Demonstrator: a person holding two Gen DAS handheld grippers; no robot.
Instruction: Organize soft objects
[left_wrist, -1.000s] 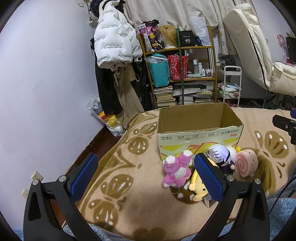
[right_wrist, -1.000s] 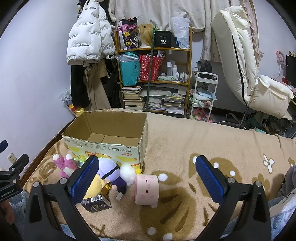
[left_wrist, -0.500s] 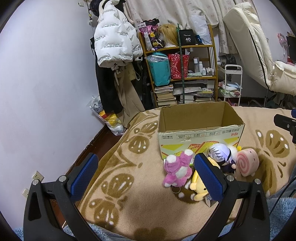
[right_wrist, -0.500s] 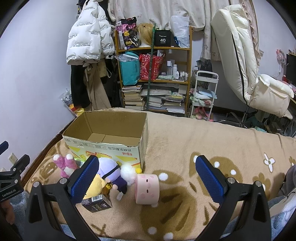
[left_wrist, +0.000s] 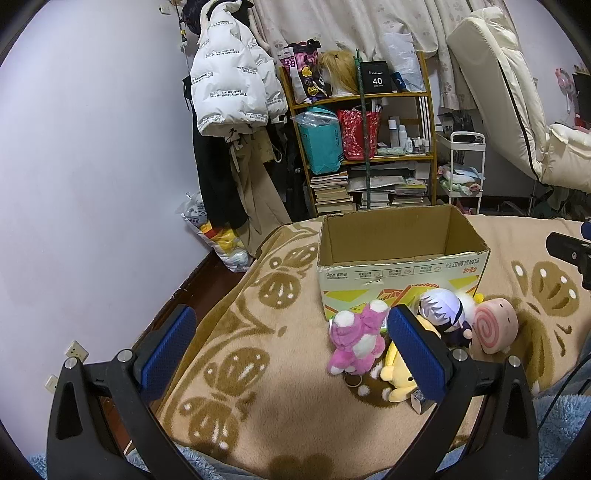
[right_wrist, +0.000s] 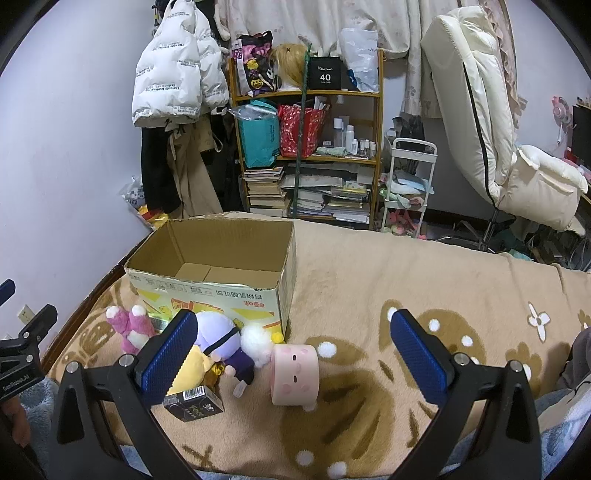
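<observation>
wrist views, both facing cardboard box (left_wrist: 402, 254)

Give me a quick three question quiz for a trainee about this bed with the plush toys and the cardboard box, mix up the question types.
1. True or false: the open brown cardboard box already holds a plush toy.
2. Multiple choice: the pink cylinder-shaped plush with a face lies (A) inside the box, (B) on the tan patterned blanket in front of the box, (C) on the shelf.
3. Fill in: both the left gripper and the right gripper are ____ and hold nothing.

Key: 1 false, the visible floor of the box is bare. 2 B. 3 open.
</observation>
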